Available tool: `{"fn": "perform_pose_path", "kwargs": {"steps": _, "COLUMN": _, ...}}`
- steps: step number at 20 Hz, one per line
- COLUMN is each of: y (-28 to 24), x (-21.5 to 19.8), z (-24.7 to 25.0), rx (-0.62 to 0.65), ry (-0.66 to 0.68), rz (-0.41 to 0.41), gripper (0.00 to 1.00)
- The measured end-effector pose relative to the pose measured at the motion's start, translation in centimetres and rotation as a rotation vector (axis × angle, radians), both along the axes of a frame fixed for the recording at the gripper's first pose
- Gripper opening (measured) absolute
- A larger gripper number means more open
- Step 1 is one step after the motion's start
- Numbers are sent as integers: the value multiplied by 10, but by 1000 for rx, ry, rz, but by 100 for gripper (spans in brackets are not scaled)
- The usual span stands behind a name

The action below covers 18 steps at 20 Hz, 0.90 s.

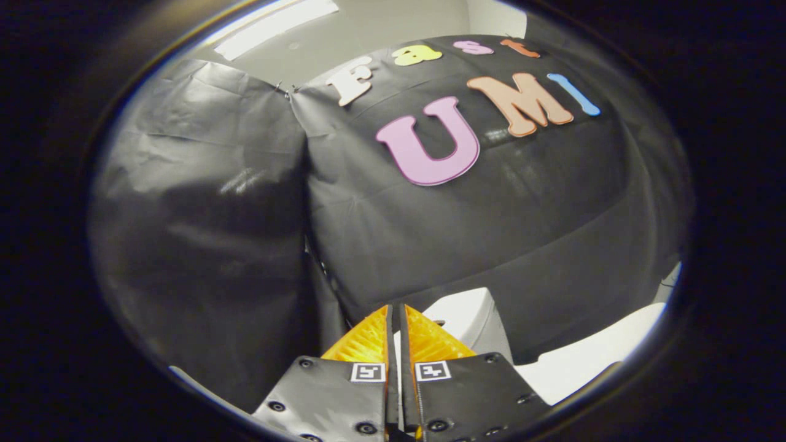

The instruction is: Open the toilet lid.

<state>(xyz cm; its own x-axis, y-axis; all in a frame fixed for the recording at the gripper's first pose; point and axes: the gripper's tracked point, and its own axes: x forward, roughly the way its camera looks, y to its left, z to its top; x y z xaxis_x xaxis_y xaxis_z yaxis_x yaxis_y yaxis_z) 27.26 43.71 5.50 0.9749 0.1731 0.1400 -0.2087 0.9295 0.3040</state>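
Two fingers of our gripper (396, 316) rise at the bottom of the gripper view, standing side by side with only a thin slit between them, so we read the gripper as clenched, with nothing caught between the fingers. Each finger carries a ribbed pad facing inward, and a small square marker sits on the body just below each pad.

Just beyond the fingertips, and a little to their right, we see a white rounded block, which we take for the toilet tank (470, 319); its lower part is hidden behind the right finger. Further right and lower lies a broad white surface (589, 359) slanting away toward the edge of the view. We take it for part of the toilet, but we cannot tell whether it is the lid or the seat, nor whether it is raised or lowered. The fingers touch neither white part, as far as we can judge.

Behind all this hangs the black cloth wall (491, 233) of the booth, creased and shiny, meeting a second black panel (196, 202) at a corner seam to the left of the fingers. Above the cloth we see a pale ceiling (368, 31) with a bright strip light (276, 24).
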Motion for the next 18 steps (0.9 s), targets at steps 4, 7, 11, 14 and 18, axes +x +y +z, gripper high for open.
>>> {"fn": "perform_pose_path", "kwargs": {"steps": 4, "y": 28, "x": 3, "z": -22, "rx": -76, "ry": 50, "rz": 63, "gripper": 4}}
{"fn": "perform_pose_path", "kwargs": {"steps": 7, "y": 32, "x": 3, "z": -36, "rx": -105, "ry": 80, "rz": 89, "gripper": 4}}
{"fn": "perform_pose_path", "kwargs": {"steps": 11, "y": 16, "x": -3, "z": -48, "rx": -167, "ry": 114, "rz": 81, "gripper": 4}}
{"fn": "perform_pose_path", "kwargs": {"steps": 14, "y": -11, "x": -5, "z": -45, "rx": -168, "ry": 126, "rz": 50, "gripper": 5}}
{"fn": "perform_pose_path", "kwargs": {"steps": 18, "y": -65, "x": -9, "z": -28, "rx": -185, "ry": 115, "rz": -34, "gripper": 6}}
